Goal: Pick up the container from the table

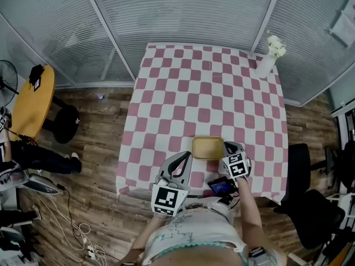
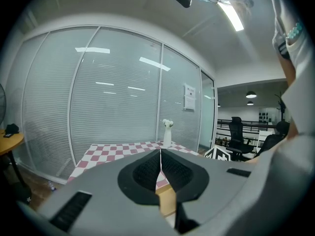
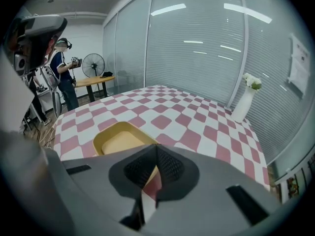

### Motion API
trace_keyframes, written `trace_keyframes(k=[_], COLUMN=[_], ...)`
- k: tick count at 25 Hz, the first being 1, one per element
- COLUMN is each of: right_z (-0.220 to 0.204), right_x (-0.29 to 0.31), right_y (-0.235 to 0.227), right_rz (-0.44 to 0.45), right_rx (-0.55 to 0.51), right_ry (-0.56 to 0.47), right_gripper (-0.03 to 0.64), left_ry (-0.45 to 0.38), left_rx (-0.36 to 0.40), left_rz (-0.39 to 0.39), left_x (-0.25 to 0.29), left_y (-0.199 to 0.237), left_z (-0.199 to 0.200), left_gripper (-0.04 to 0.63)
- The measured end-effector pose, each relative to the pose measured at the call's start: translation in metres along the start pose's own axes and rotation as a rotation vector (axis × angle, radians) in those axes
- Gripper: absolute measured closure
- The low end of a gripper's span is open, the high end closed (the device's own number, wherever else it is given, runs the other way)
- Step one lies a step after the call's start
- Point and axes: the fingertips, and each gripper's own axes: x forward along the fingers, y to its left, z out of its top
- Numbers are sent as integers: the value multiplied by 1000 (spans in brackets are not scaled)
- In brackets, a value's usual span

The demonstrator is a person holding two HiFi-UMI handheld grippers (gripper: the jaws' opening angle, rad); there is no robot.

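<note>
Pre-grasp: L tongs [image 1: 185, 156] & R tongs [image 1: 229, 146] both together, empty, flanking yellow container [image 1: 208, 147] on table [image 1: 205, 82]; nxt prob. spread, clamp rim.

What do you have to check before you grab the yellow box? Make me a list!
1. Container sits flat on the table, nothing inside it: ok.
2. Left gripper jaws apart, ready to take the rim: not ok, they are shut.
3. Right gripper jaws apart: not ok, shut too.
4. Both grippers free, nothing between the jaws: ok.
5. A gripper near each side of the container: ok in the head view.
6. Vase out of the way: ok, it stands at the far corner.
</note>
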Motion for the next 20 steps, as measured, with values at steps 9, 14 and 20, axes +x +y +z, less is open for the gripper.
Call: trace_keyframes(k=[9,14,20], right_z=[-22,-25,-35], right_x=[18,23,30], right_y=[3,3,-5], right_rz=[35,28,26], right_rx=[14,24,160], right_ry=[69,88,111], right_gripper=[623,623,558], left_ry=[14,19,19], left_rx=[-6,-12,-11], left_rz=[30,42,43], left_x=[-3,-4,-5], left_y=[8,12,13], left_z=[-5,-7,-8], left_gripper=[578,578,578])
